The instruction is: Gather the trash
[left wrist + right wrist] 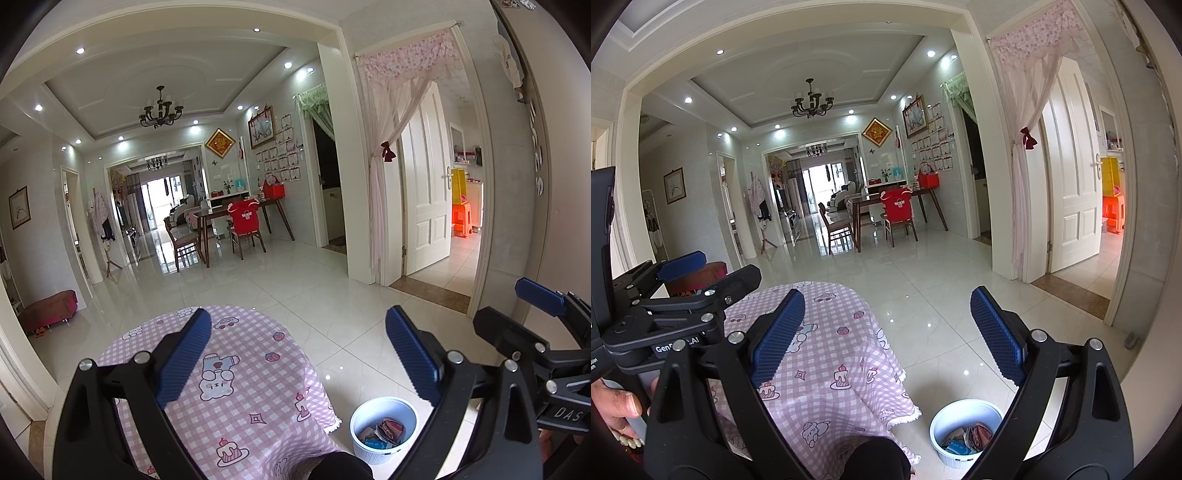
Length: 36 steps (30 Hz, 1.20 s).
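Note:
A white waste bin (pixel 384 428) stands on the tiled floor right of the small table; crumpled wrappers and packets (pixel 384 432) lie inside it. The right wrist view shows the same bin (pixel 964 430) and its trash (pixel 967 437). My left gripper (pixel 299 354) is open, held high above the table, with nothing between its blue pads. My right gripper (pixel 888 336) is open too, also empty and raised. The table (pixel 243 387) wears a pink checked cloth (pixel 827 354) with cartoon prints; no trash shows on it.
A dark knee (pixel 875 461) pokes in at the bottom edge. A hand (pixel 617 406) grips the left tool. Glossy tiled floor (pixel 295 291) stretches to a dining table with chairs (pixel 236 221). A curtained doorway (pixel 436 206) opens on the right; a red bench (pixel 50 310) stands far left.

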{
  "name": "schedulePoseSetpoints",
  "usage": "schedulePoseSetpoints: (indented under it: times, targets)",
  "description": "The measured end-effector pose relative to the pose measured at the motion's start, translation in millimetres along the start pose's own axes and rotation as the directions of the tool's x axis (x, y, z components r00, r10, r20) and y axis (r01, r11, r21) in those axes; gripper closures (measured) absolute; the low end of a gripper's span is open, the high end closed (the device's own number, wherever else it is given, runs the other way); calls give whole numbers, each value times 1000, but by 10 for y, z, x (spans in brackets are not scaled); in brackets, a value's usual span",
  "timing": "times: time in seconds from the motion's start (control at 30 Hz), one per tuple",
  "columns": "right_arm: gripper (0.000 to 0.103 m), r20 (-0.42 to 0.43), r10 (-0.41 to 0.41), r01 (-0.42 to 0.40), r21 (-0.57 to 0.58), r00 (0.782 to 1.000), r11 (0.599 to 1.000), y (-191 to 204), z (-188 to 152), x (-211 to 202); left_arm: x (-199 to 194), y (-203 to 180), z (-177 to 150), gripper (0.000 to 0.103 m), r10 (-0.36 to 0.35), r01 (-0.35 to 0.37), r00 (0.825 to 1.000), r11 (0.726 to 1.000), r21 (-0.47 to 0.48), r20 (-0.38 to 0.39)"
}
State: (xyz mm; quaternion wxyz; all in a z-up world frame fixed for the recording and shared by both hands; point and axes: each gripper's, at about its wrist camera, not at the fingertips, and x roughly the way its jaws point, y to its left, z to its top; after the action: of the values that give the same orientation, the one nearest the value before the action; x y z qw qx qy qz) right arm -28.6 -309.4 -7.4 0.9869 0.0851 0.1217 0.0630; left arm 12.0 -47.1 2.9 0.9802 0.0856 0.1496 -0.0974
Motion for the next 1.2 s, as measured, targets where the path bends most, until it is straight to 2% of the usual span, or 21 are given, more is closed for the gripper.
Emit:
schedulePoseSetpoints:
  times: [1.2]
  targets:
    - [13, -6, -1, 1, 3, 1000, 1000, 27, 12, 7, 65, 30, -97, 9, -6, 6, 1000, 1000, 1, -15]
